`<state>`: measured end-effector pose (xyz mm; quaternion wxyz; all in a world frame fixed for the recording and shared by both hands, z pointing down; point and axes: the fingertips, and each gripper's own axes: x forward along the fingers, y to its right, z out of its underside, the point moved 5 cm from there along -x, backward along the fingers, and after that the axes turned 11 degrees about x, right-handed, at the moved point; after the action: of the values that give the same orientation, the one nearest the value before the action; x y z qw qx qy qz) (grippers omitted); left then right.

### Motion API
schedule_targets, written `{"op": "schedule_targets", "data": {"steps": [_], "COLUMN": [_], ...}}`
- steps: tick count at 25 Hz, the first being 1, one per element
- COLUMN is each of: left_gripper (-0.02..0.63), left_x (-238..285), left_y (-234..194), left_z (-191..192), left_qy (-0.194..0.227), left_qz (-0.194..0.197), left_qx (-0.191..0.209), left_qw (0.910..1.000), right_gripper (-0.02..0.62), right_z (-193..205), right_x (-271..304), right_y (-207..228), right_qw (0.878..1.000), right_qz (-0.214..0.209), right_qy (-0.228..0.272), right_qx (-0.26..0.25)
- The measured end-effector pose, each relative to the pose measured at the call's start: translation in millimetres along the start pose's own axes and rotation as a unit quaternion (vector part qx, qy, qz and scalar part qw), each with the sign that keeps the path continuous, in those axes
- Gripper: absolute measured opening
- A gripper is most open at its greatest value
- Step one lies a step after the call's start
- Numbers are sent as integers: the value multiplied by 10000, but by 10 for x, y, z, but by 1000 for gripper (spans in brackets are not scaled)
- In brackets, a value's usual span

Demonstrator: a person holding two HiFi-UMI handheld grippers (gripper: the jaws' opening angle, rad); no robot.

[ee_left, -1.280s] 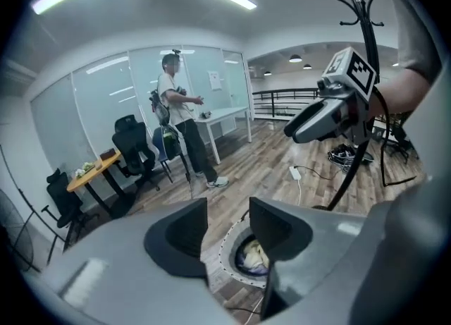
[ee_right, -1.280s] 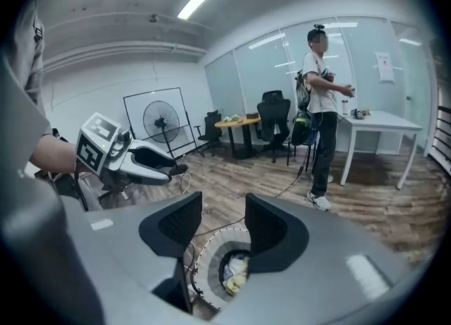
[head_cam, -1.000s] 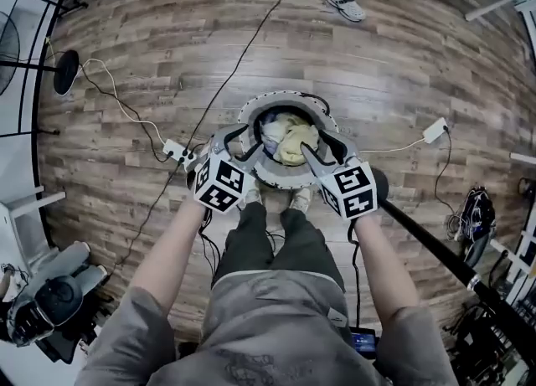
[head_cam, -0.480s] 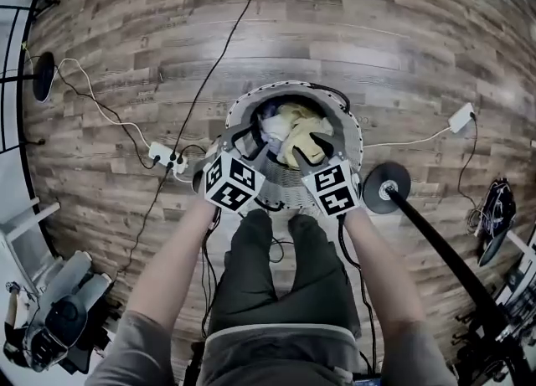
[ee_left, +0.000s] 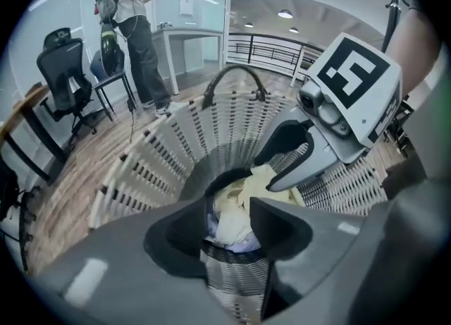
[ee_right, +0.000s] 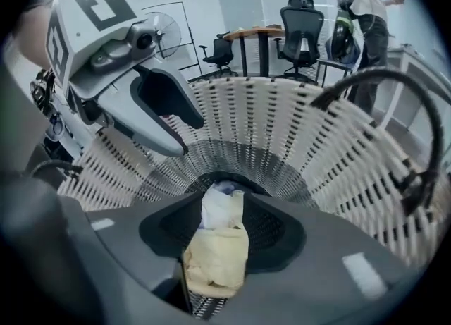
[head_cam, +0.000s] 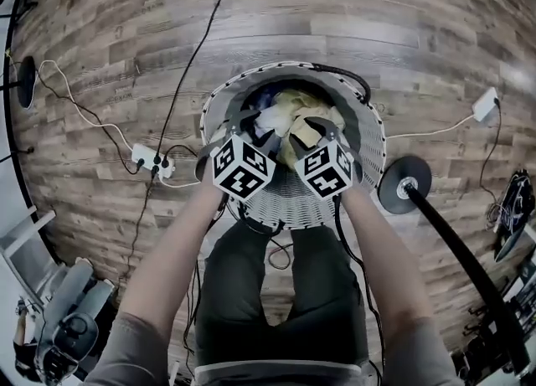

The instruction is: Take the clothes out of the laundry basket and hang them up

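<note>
Ctr of head view: white slatted laundry basket (head_cam: pixel 219 95) on wood floor (head_cam: pixel 126 41), clothes (head_cam: pixel 295 108) heaped at bottom, just above frame ctr. L gripper (head_cam: pixel 251 120) & R gripper (head_cam: pixel 311 129) side by side inside rim. L jaws apart, nothing gripped, pale clothes seen thru gap. R jaws wide apart, yellow garment (ee_right: pixel 215 256) in gap, not pinched.

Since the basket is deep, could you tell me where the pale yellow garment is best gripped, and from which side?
Pinch a raised fold of the pale yellow garment, which lies crumpled atop the pile, coming down from above. The tall walls of the laundry basket would probably block any sideways approach.
</note>
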<state>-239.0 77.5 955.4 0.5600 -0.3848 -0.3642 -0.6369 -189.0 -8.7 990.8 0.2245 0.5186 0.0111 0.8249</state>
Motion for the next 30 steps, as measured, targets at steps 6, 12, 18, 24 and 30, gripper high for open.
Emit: {"op": "schedule_targets", "data": {"steps": [6,12,18,24,30], "left_gripper": [197,198,201,201,47], "left_x": [789,1395,1912,2208,2202], "left_y": [93,67,305,334,332], "left_z": [219,481,904,1127,1180], "left_qy": [-219,-409,-1061,-1348,-1256], "left_qz": [418,688,1181,1193,1230], "left_qx": [290,445,1483,1459,1503], "left_qw": [9985,9958,9761,9728,9729], "right_gripper": [209,216,213,207,64], "right_z": [302,612,801,990,982], "right_x": [698,1270,1675,1973,1983], "right_y": [100,216,214,208,239], "right_qw": [9987,9958,9919,9912,9916], "right_qz": [-277,-489,-686,-548,-523], "right_qy": [-228,-553,-689,-790,-862], "right_qx": [-368,-544,-824,-911,-811]}}
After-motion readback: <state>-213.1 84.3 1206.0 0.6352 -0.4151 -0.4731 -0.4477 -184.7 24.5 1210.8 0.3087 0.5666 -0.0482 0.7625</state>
